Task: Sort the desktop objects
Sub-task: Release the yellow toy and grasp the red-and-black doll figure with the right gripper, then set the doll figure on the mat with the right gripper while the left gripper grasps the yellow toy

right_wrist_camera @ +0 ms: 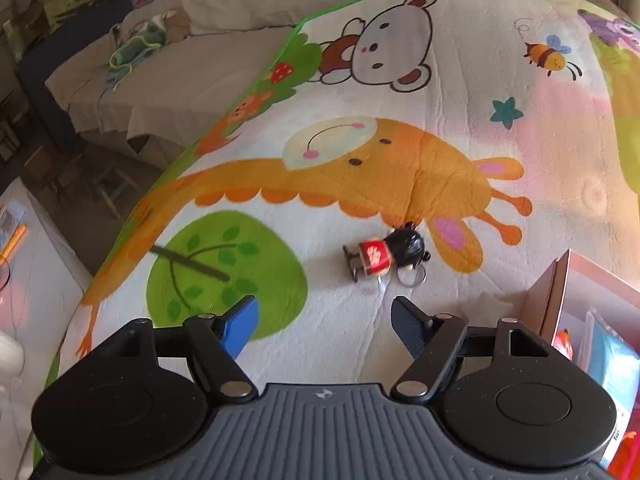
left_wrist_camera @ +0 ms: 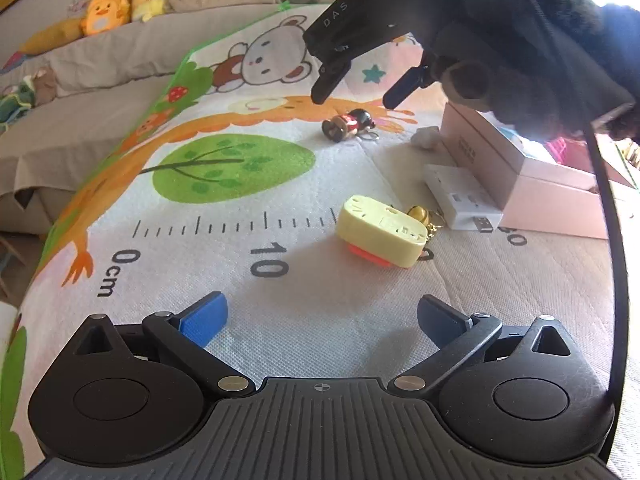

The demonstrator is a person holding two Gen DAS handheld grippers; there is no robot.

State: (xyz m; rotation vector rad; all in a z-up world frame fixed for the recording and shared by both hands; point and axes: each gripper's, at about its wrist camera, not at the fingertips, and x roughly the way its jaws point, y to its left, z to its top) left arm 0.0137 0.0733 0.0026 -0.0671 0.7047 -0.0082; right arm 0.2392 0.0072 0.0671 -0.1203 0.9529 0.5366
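Observation:
A small doll keychain [left_wrist_camera: 348, 124] with a black head and a red body lies on its side on the cartoon play mat [left_wrist_camera: 224, 216]. In the right wrist view the doll keychain [right_wrist_camera: 386, 254] lies just ahead of my right gripper [right_wrist_camera: 326, 318], which is open and holds nothing. From the left wrist view the right gripper [left_wrist_camera: 356, 96] hangs above the doll, clear of it. A pale yellow block [left_wrist_camera: 380, 234] on an orange base lies nearer, with a gold bell keychain [left_wrist_camera: 418, 214] behind it. My left gripper [left_wrist_camera: 322, 320] is open and empty, short of the yellow block.
A white adapter [left_wrist_camera: 460, 196] leans against a pink box [left_wrist_camera: 492, 152] at the right, with a small white lump [left_wrist_camera: 426, 136] beside it. The open box [right_wrist_camera: 560, 280] borders the right gripper's right side. A black cable [left_wrist_camera: 608, 216] hangs down. Plush toys [left_wrist_camera: 108, 10] line the couch behind.

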